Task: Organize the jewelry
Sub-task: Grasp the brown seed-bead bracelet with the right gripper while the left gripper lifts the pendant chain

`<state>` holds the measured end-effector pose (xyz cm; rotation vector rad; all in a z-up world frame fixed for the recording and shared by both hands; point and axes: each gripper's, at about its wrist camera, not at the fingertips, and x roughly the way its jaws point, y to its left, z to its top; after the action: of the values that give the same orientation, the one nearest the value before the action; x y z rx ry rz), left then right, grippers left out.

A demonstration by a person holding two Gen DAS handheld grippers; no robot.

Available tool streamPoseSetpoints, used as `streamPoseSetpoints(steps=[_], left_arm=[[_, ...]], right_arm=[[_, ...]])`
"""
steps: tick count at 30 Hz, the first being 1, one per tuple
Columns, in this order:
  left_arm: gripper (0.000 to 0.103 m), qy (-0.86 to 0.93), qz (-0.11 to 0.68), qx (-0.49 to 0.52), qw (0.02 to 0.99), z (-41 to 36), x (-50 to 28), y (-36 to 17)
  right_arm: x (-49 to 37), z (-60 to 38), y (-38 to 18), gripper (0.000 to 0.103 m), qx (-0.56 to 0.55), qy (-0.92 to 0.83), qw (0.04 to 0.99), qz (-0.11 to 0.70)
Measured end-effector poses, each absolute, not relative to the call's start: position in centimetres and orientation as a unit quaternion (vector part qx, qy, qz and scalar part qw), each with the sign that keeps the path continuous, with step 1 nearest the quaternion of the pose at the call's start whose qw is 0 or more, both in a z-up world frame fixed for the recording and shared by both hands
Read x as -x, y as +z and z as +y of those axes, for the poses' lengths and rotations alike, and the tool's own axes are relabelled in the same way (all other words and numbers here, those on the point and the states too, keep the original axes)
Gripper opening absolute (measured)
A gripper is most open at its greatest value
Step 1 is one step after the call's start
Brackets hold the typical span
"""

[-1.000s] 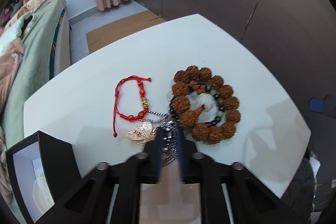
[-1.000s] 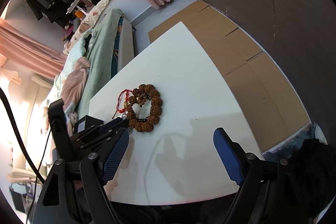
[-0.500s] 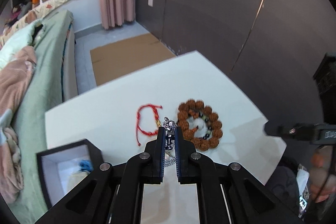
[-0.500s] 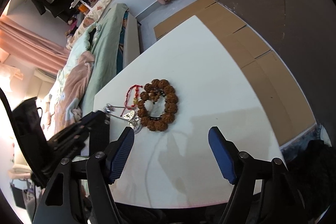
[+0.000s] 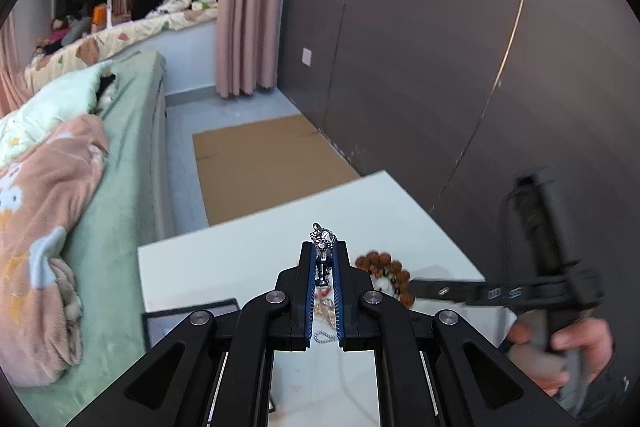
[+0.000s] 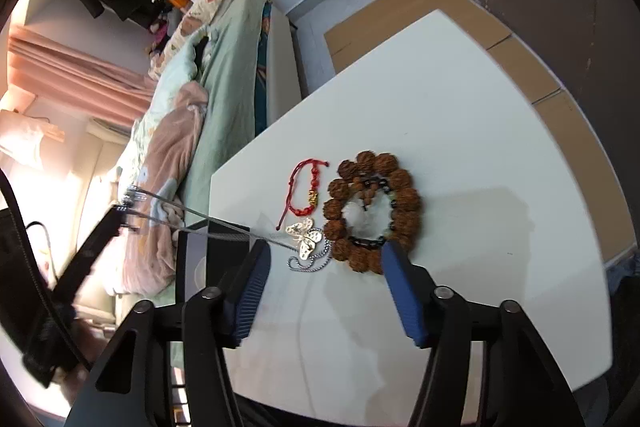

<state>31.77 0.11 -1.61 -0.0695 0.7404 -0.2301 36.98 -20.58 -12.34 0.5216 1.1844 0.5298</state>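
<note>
My left gripper (image 5: 323,255) is shut on a silver chain necklace (image 5: 322,241) and holds it high above the white table (image 5: 224,259). In the right wrist view the chain (image 6: 208,223) stretches taut from that gripper down to a butterfly pendant (image 6: 304,237) on the table. A red cord bracelet (image 6: 308,191) and a large brown bead bracelet (image 6: 374,211) lie beside the pendant. My right gripper (image 6: 324,291) is open and empty, near the bead bracelet's front edge.
An open black jewelry box (image 6: 200,259) stands at the table's left edge, also in the left wrist view (image 5: 188,319). A bed with green and pink bedding (image 5: 60,187) lies left of the table. Cardboard (image 5: 260,159) covers the floor behind.
My left gripper has risen high with the necklace chain, pulling it taut off the table. My right gripper has moved in closer to the bead bracelet.
</note>
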Motion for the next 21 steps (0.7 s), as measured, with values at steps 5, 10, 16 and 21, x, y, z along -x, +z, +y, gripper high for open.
streamPoseSetpoints(steps=[5, 10, 16, 21], left_arm=[[0.008, -0.107, 0.338, 0.041, 0.934, 1.3, -31.1, 0.7], [0.008, -0.107, 0.315, 0.042, 0.942, 1.9, -30.4, 2.9], [0.008, -0.112, 0.294, 0.046, 0.948, 2.2, -29.5, 4.9], [0.008, -0.114, 0.277, 0.045, 0.953, 2.4, -28.7, 6.4]], right_arm=[[-38.2, -18.9, -13.8, 0.055, -0.238, 0.228, 0.759, 0.561], [-39.5, -18.5, -15.2, 0.055, -0.251, 0.21, 0.751, 0.574], [-40.5, -18.2, -16.6, 0.05, -0.265, 0.2, 0.742, 0.582], [-40.4, -18.3, -16.8, 0.021, -0.267, 0.195, 0.742, 0.583]])
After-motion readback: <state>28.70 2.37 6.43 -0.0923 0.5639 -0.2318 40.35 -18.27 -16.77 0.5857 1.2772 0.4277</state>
